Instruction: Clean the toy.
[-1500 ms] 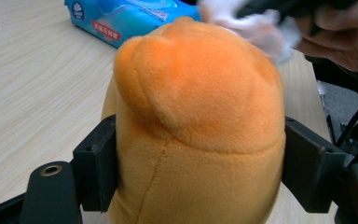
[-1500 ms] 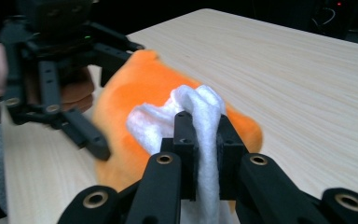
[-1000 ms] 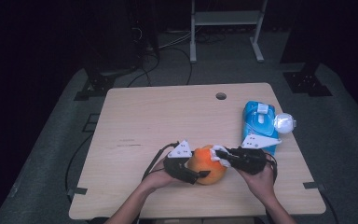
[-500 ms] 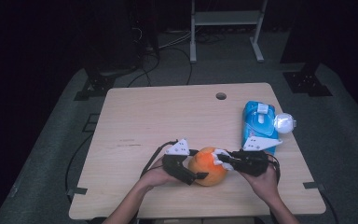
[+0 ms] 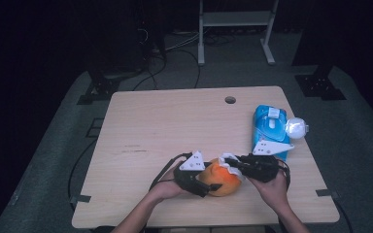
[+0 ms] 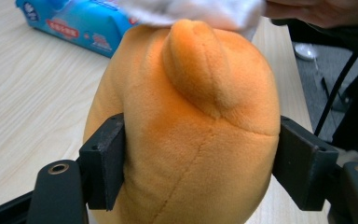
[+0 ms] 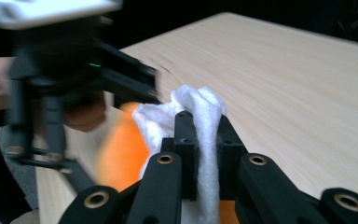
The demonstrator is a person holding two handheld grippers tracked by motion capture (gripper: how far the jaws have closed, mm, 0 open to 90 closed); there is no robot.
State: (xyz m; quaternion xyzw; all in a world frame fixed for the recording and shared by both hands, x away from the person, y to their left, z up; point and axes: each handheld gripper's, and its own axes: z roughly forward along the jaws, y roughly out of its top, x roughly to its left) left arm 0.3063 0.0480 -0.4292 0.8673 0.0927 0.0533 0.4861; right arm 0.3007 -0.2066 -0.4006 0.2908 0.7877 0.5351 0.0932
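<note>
Left gripper point(image 5: 209, 180) sits near the front edge of the table point(image 5: 175, 121), a bit left of centre, held by the person's left hand point(image 5: 164, 189). Its jaws are spread wide and clamp the orange plush toy point(image 5: 222, 177) from both sides; in the left gripper view both pads press into the toy's point(image 6: 186, 126) flanks, seam running down the middle, a rounded bump on top. Toy rests on the table, between the two grippers.

White cloth point(image 5: 230, 162) lies against the toy's upper right side. Right gripper point(image 5: 233, 165) comes in from the right, held by the right hand point(image 5: 272, 187); jaws nearly closed, pinching the cloth point(image 7: 200, 121) between them, the fold bunched up above the jaw tips, orange of the toy visible behind and below it. Left gripper point(image 7: 74, 79) shows blurred at left in that view.

Further right, far side of the right hand: blue wipes pack point(image 5: 270, 127) lying flat near the table's right edge, a white round object point(image 5: 296, 128) touching its right side. Small hole point(image 5: 230, 100) in the tabletop near the far edge
</note>
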